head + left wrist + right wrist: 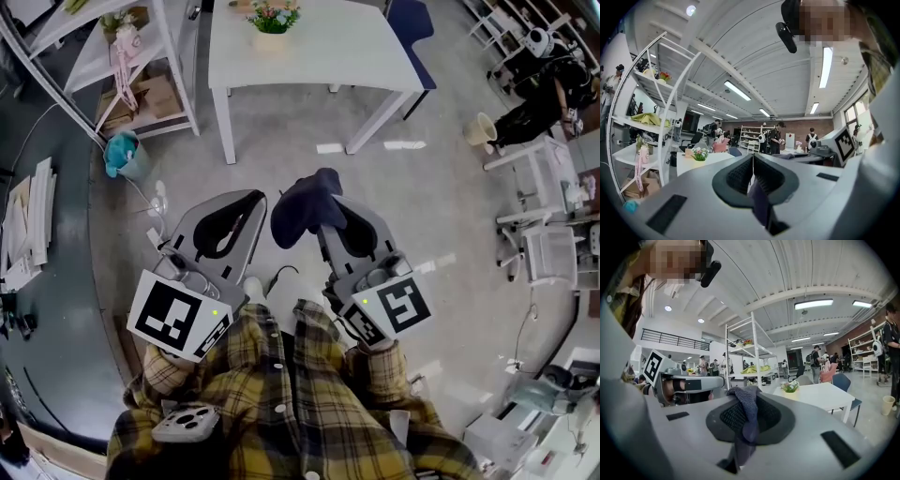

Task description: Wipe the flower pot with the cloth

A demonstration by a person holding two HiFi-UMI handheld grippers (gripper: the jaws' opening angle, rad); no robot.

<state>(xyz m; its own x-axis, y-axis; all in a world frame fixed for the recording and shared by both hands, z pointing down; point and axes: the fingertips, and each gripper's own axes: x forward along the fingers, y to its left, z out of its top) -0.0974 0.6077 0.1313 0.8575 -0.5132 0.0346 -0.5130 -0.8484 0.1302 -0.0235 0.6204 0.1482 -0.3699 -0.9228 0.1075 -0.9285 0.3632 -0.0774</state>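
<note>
The flower pot point(271, 25), small with pink and green flowers, stands on a white table point(309, 56) ahead of me across open floor. It also shows far off in the left gripper view, flower pot point(700, 154), and in the right gripper view, flower pot point(790, 387). A dark blue cloth point(302, 208) is bunched up between the jaws of my right gripper point(323, 199), which is shut on it; the cloth point(746, 416) drapes over the pads. My left gripper point(255, 199) is held level beside it, its jaws closed together with nothing between them point(753, 157).
A white shelf rack point(141, 66) stands left of the table, with a teal object point(122, 153) on the floor by it. A blue chair point(412, 28) is behind the table. A pale bucket point(480, 129) and white furniture point(548, 216) lie right. People stand far off.
</note>
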